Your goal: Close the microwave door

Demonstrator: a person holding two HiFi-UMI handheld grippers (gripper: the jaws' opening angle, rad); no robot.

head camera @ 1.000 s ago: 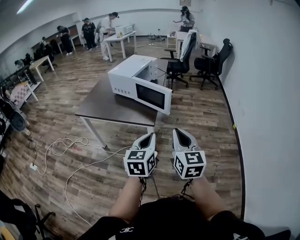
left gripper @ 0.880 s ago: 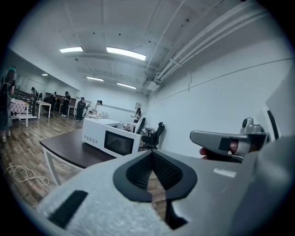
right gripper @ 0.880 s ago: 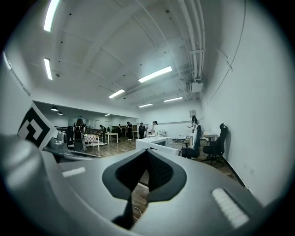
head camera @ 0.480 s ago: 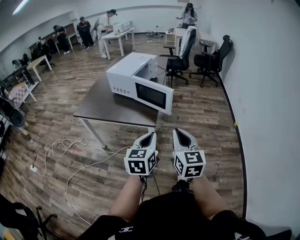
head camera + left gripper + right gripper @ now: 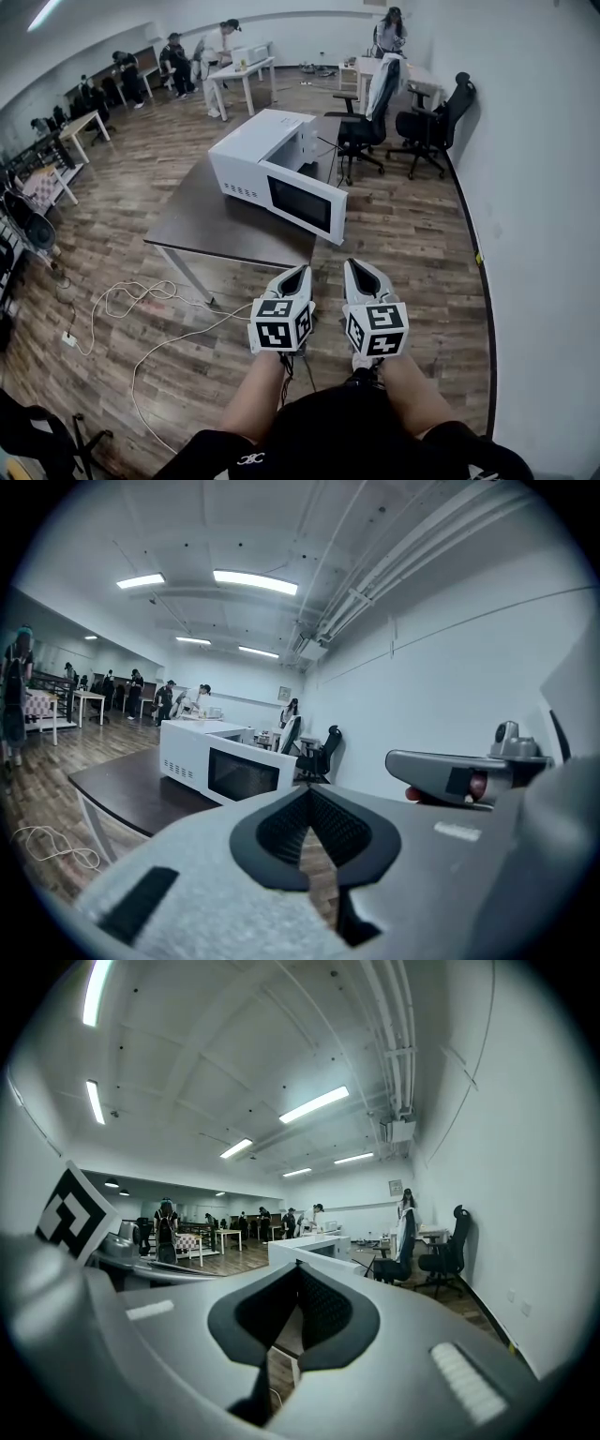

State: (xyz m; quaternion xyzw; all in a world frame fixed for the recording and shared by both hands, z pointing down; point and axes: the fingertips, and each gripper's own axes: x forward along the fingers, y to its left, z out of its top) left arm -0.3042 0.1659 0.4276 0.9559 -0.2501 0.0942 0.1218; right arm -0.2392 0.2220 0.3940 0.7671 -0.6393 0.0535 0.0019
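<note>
Room: wood-plank flooring (image 5: 122,216) is stretching through a white-walled workspace, with black office chairs (image 5: 361,127) standing beyond the desk and pale cables (image 5: 141,309) lying in loops on the boards.
Surface: the surface (image 5: 202,220) is showing a dark, matte, flat top on thin white legs, and it is carrying only the oven.
Microwave: the microwave (image 5: 253,150) is sitting on the far part of the surface, a boxy white shell with smooth painted panels and a row of small vents low on its side.
Microwave door: the microwave door (image 5: 305,202) is hanging wide open, swung out towards the near right edge of the surface; it is a flat white-framed slab around a dark glossy window (image 5: 302,204).
Handling: the door is probably swinging lightly and stiffly on its hinge, rigid enough to push but likely needing a firm last press to latch; the oven itself is looking heavy enough not to slide.
Where to press: the white frame at the free edge, on the face turned towards the person, is looking best; the glassy window is looking slicker.
Left gripper: the left gripper (image 5: 298,274) is hovering well short of the surface, its fingers closed on nothing.
Right gripper: the right gripper (image 5: 354,268) is hovering just beside it, fingers likewise pressed together and empty.
</note>
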